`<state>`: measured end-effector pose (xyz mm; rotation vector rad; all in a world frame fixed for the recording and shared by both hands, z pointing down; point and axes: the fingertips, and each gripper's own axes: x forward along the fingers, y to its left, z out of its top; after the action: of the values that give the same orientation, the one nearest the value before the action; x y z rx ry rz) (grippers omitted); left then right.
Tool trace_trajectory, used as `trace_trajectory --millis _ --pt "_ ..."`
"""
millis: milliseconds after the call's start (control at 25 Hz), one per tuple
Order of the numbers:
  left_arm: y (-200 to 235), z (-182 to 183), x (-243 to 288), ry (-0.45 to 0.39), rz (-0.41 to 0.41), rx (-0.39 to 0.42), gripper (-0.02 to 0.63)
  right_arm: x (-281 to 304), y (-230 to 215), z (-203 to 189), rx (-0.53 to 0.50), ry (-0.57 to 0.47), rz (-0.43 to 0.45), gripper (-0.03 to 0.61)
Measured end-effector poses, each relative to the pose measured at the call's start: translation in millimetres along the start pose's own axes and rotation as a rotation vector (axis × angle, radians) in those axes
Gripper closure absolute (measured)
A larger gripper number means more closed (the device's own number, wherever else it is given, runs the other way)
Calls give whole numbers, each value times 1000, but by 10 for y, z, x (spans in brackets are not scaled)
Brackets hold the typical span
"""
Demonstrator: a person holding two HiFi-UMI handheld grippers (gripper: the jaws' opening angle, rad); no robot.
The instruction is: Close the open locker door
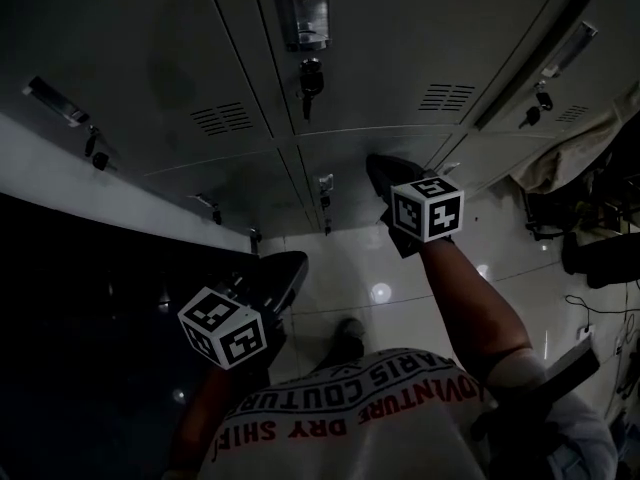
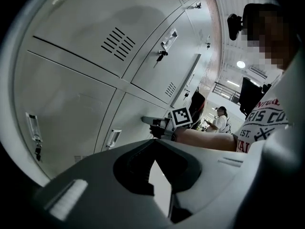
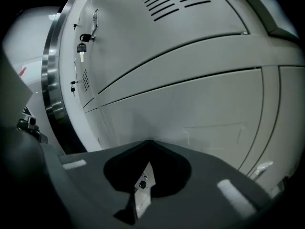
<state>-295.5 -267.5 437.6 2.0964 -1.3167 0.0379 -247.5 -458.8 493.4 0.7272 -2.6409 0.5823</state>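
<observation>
My right claw [image 1: 378, 166], closed and empty, is pointing at the locker door [image 1: 330, 138]; my left claw [image 1: 296, 264] is hanging likewise. I am risking a skid on smooth metal.

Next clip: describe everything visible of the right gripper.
The right gripper is a dark body carrying a white marker cube with black squares, held on an outstretched bare forearm. Its tongs are together with nothing between them, tip aimed at a grey locker door, very near it; contact cannot be confirmed.
</observation>
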Motion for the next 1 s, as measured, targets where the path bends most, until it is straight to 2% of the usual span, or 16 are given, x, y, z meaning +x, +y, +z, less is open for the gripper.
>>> trace_trajectory --millis 280,520,760,1000 --pt "-34 -8 -21 1 -5 13 609 32 11 -12 12 -3 -5 581" --pt "-174 -103 -52 -8 -13 22 609 -196 180 -236 -67 51 9 581" --pt "-551 -307 -154 -9 -22 104 609 -987 612 -805 -71 130 83 581" --pt "-1173 -759 -476 -49 -37 125 609 -2162 1231 -1262 -76 124 157 581"
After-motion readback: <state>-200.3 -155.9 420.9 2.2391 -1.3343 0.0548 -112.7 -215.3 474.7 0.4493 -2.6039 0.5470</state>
